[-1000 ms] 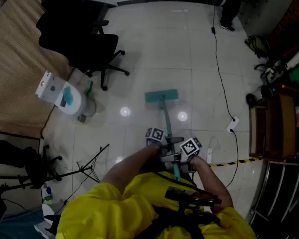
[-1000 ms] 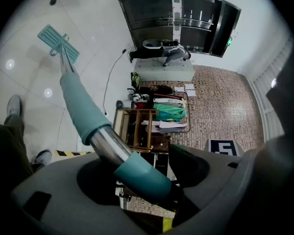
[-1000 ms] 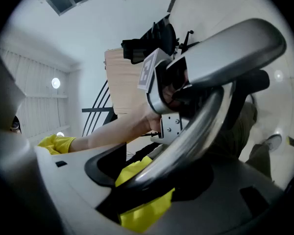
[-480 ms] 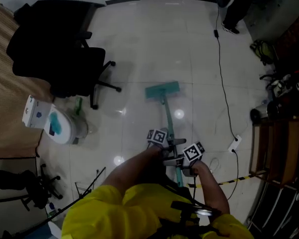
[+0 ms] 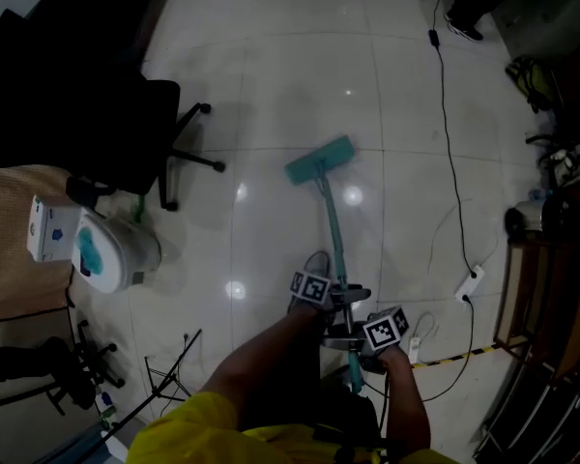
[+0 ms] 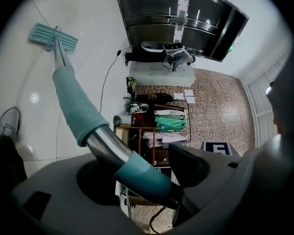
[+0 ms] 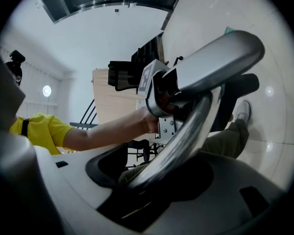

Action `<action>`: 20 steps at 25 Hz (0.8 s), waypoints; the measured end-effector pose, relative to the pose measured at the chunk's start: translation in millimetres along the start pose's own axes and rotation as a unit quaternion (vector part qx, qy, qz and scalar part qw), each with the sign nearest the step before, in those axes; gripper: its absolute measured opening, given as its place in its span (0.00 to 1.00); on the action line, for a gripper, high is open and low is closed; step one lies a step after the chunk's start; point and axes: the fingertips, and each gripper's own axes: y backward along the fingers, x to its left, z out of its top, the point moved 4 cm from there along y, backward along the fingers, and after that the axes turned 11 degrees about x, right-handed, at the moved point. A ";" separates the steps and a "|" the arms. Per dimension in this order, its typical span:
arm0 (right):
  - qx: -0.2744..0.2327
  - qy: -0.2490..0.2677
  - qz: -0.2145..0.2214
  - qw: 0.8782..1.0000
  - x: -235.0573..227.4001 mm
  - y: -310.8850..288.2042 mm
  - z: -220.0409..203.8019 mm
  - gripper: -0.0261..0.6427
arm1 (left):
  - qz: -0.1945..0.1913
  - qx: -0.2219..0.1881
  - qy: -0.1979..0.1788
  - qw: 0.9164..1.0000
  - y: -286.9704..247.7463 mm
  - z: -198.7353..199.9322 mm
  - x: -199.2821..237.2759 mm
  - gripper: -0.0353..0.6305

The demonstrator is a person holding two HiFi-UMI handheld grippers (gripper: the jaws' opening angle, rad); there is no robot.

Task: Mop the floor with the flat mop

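The flat mop has a teal head lying on the pale tiled floor. Its pole runs back toward me. My left gripper is shut on the pole, where a teal sleeve meets bare metal. Just behind it, my right gripper has the metal pole between its jaws, which are closing on it. In the left gripper view the mop head shows far off at the top left.
A black office chair stands at the left, with a white and teal bucket below it. A cable runs to a power strip beside wooden shelves. My shoe is by the pole.
Both grippers, still on the pole, have drawn down and back toward my body. More of the pole shows ahead of them, and the mop head has turned slightly askew.
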 end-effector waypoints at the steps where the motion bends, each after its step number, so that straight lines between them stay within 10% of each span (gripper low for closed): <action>1: 0.000 -0.007 0.003 1.000 -6.6 -2.0 -0.6 0.44 | 0.000 0.002 0.007 1.000 -2.1 -1.8 7.6 0.49; 8: -0.004 -0.022 0.004 1.000 -55.0 -9.0 52.2 0.40 | 0.035 0.000 0.010 0.999 11.2 45.8 60.0 0.49; 20: -0.110 0.025 0.018 0.993 -135.2 53.0 279.4 0.37 | 0.070 0.051 -0.053 0.995 55.3 287.4 120.0 0.47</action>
